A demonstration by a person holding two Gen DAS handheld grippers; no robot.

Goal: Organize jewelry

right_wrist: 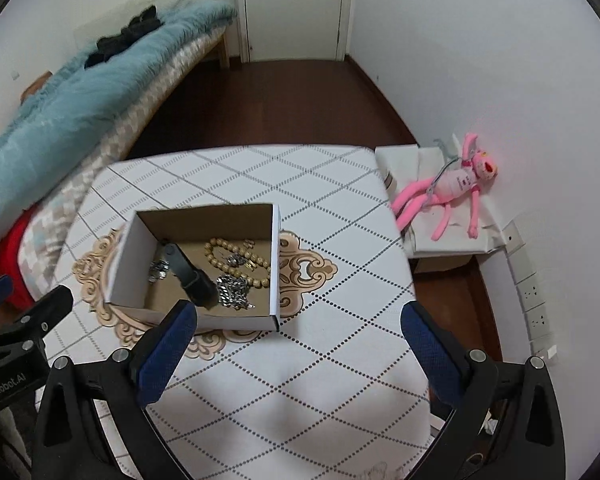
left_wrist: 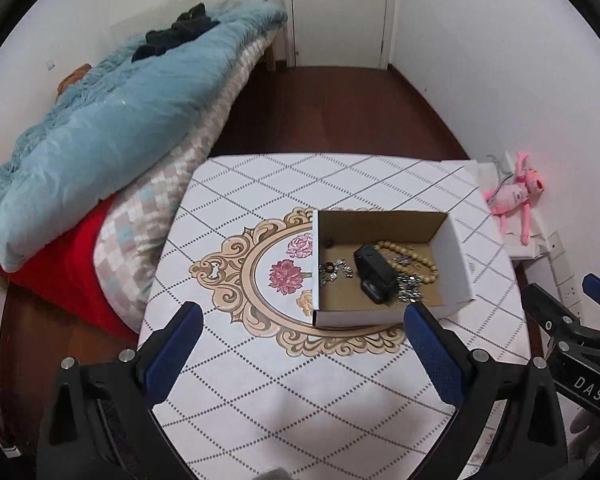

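On the far left a bed (left_wrist: pixel 100 128) runs along the wall, piled with a blue quilt (left_wrist: pixel 112 120) and some dark clothes (left_wrist: pixel 180 32), with a red blanket (left_wrist: pixel 64 264) spilling near the floor. Next comes the table (left_wrist: pixel 260 380) with its diamond-patterned cloth and flower medallion.

The left gripper (left_wrist: pixel 302 344) hangs above the near part of the table, its blue-padded fingers (left_wrist: pixel 176 344) spread wide with nothing between them. The box (left_wrist: pixel 456 248) sits on the cloth just ahead of it and a little to its right, the near wall close to the right fingertip but apart from it.

Inside the box lie a small silver piece (left_wrist: pixel 334 270) at the left, a black watch (left_wrist: pixel 374 274) across the middle, a bead bracelet (left_wrist: pixel 412 258) toward the back right, and a silver chain (left_wrist: pixel 410 288) at the front right.

The right gripper (right_wrist: pixel 298 342) is likewise released and holds nothing. From its camera the box (right_wrist: pixel 276 264) sits ahead and to the left, its near edge just behind the left finger (right_wrist: pixel 168 352).

Farthest right, against the wall, a pink plush (right_wrist: pixel 456 188) lies on a white stand (right_wrist: pixel 404 160) beside the table.
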